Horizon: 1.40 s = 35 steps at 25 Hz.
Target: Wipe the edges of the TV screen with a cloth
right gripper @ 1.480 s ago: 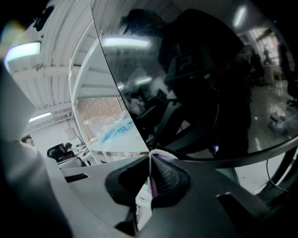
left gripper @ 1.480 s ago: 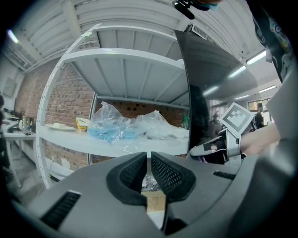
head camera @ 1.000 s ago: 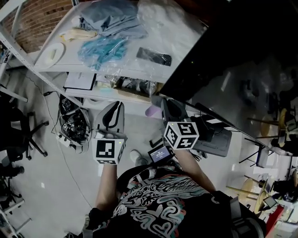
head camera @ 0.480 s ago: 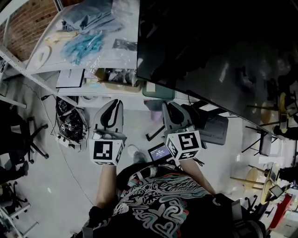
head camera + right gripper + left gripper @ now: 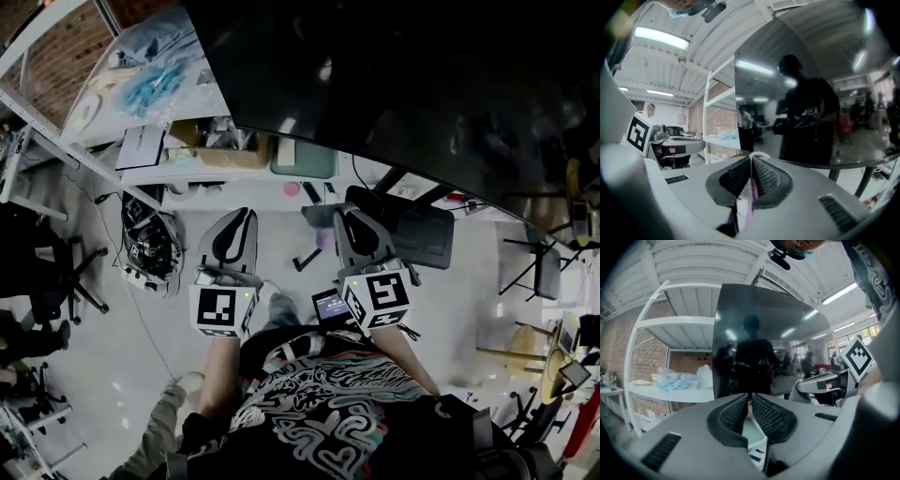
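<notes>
TV screen (image 5: pixel 422 84): dark, glossy, on legs over the floor, spans the top of the head view, lower edge just ahead of both grippers | cloth (image 5: pixel 749 193): thin lilac strip pinched between right gripper (image 5: pixel 751 158) fingers, near the screen's lower edge | left gripper (image 5: pixel 750 398): fingers drawn together, nothing between, pointing at the screen near its left edge | shelf (image 5: pixel 122 127): left of the screen, blue bags (image 5: pixel 150 84) on it

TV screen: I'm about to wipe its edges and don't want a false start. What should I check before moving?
1. Grip on the cloth: ok, the right gripper has its jaws shut on it.
2. The left gripper free: ok, jaws together, nothing between.
3. Contact with the TV screen: not ok, the cloth is short of it.
4. Enough cloth past the jaw tips: cannot tell, little shows.
5. Screen's lower edge in sight: ok.
</notes>
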{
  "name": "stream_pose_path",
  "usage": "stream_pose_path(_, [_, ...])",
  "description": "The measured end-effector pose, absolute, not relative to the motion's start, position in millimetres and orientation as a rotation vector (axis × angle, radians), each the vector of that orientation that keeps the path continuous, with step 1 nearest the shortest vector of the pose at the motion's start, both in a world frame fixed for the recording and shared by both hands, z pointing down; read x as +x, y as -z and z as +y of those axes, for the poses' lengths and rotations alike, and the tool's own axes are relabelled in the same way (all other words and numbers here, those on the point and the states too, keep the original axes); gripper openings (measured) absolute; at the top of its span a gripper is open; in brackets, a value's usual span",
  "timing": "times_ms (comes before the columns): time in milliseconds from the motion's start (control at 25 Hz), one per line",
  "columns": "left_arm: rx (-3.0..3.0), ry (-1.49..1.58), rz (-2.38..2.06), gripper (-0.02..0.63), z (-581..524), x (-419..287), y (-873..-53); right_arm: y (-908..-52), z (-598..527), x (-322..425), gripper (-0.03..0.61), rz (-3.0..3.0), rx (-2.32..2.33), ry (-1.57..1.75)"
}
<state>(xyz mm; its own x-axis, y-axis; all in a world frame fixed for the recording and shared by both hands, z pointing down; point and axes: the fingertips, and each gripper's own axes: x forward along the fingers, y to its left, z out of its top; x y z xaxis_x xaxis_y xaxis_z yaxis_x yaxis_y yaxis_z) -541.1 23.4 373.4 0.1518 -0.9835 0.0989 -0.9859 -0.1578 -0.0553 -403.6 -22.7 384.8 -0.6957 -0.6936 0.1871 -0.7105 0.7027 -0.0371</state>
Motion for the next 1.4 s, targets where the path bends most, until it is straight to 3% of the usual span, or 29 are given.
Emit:
stream_pose_path(440, [2.399, -0.267, -2.054, 0.040, 84, -471, -361, -375, 24, -337, 0.037, -2.805, 1.144, -0.176])
stream_pose_path(1400, [2.532, -0.088, -1.967, 0.040, 102, -500, -330, -349, 64, -373, 0.037, -2.758, 1.270, -0.171])
